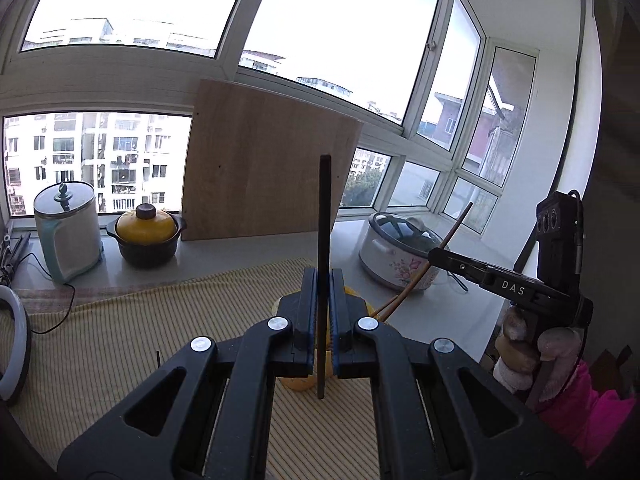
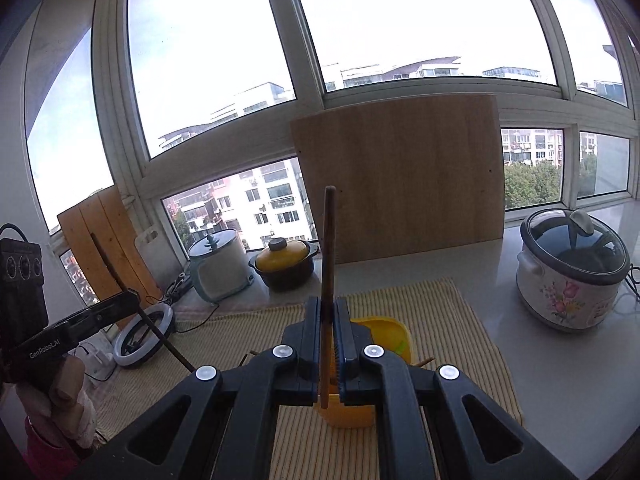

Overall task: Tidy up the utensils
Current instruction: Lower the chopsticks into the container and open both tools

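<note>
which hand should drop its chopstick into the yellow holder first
Probably right, narrowly. The right gripper is shut on the brown chopstick, whose lower end hangs over the yellow holder. The left gripper is shut on the dark chopstick, whose lower end hangs in front of the holder.

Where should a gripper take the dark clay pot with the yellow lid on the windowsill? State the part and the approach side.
Take the dark clay pot by a side ear, coming in level from the table side with jaws above and below it. The ears jut flat from the rim, thin enough to pinch; the round knob would probably lift only the yellow lid.
</note>
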Demonstrator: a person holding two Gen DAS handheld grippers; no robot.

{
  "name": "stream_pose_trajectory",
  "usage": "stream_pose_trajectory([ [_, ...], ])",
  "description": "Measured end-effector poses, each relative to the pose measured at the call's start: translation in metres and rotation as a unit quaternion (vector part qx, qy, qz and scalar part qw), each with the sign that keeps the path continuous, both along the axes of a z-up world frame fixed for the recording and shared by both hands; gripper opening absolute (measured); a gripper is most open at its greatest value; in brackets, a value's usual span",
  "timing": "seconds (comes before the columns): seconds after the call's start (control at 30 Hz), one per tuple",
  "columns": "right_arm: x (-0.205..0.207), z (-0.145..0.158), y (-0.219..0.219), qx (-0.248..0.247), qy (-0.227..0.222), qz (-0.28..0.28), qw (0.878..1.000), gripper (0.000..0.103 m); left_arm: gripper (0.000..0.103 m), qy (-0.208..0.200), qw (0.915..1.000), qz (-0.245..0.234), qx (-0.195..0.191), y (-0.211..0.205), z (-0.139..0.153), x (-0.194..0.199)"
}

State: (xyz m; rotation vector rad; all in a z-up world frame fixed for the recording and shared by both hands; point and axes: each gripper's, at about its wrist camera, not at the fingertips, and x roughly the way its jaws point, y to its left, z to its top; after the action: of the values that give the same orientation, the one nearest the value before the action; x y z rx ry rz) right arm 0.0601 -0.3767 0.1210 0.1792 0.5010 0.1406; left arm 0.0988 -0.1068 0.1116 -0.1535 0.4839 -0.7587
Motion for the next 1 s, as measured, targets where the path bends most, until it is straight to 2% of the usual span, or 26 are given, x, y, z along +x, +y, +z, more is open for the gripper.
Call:
stream_pose_trajectory([
  [0.23, 0.008, 0.006, -0.012, 0.008, -0.009, -0.013, 1.000, 0.004, 0.003, -0.007, 0.9999, -0.006, -0.015, -0.028, 0.014, 0.013],
  [0.37, 0.014, 0.007, -0.017, 0.011, -0.014, -0.018, 1.000, 0.004, 0.003, -0.019, 0.9997, 0.012, -0.007, -0.041, 0.016, 0.023],
  [0.77, 0.045, -0.018, -0.033, 0.014, 0.017, -0.041, 0.999, 0.004, 0.003, -0.005, 0.9992, 0.033, 0.020, -0.068, -0.007, 0.049],
  [1.0, 0.059, -0.034, -0.024, 0.001, 0.038, -0.038, 0.999, 0.004, 0.003, 0.007, 0.9992, 0.028, 0.028, -0.079, -0.019, 0.052],
])
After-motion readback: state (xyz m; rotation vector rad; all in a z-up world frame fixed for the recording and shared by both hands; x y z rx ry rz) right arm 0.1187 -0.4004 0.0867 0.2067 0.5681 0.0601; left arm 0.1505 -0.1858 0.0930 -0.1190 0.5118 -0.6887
